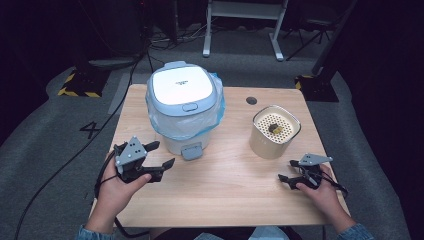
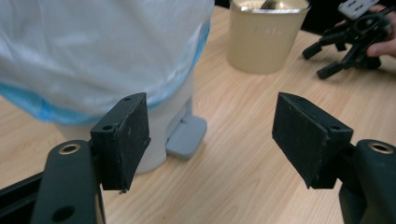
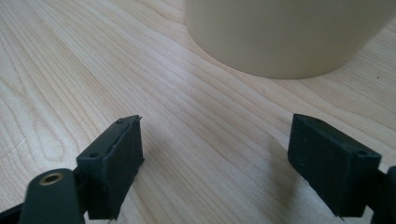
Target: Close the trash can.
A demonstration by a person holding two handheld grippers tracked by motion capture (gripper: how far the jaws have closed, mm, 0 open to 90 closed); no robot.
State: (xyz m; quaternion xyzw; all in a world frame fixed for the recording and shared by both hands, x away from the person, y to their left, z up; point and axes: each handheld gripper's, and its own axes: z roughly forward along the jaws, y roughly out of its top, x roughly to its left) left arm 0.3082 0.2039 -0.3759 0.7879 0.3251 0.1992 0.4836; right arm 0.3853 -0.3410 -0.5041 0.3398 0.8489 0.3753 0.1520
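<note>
Left hand (image 1: 116, 187) low on table's near-left, wrapped round left gripper (image 1: 161, 154), forearm coming in from bottom edge, denim-like sleeve at wrist. Gripper aimed right and a bit forward, jaws spread wide, nothing between them; grey three-cornered plate on top. In left gripper view, pads (image 2: 132, 135) far apart, pointing at base of bin (image 2: 93, 56) and its grey foot pedal (image 2: 187, 136), just short of touching.

Right hand (image 1: 322, 192) at near-right, holding right gripper (image 1: 287, 170) close to tabletop, aimed left and fwd. Jaws wide, empty. In right gripper view, pads (image 3: 119, 158) hover just over wood, cream canister (image 3: 285, 32) close ahead, not touching.

Bin (image 1: 184, 107): white w/ pale blue-grey lid, shut, plastic liner w/ blue edge bunched round rim and hanging down sides. Stands mid-left on table (image 1: 225, 195), pedal (image 1: 192, 150) facing person. Small mark on lid, too small to read.

Canister (image 1: 274, 131): cream, rounded, right of bin and well apart from it; perforated insert on top w/ something dark-yellowish at centre, too blurred to tell what. No readable writing on side.

Floor left of table: white "4" (image 1: 90, 130) marked on grey carpet.
</note>
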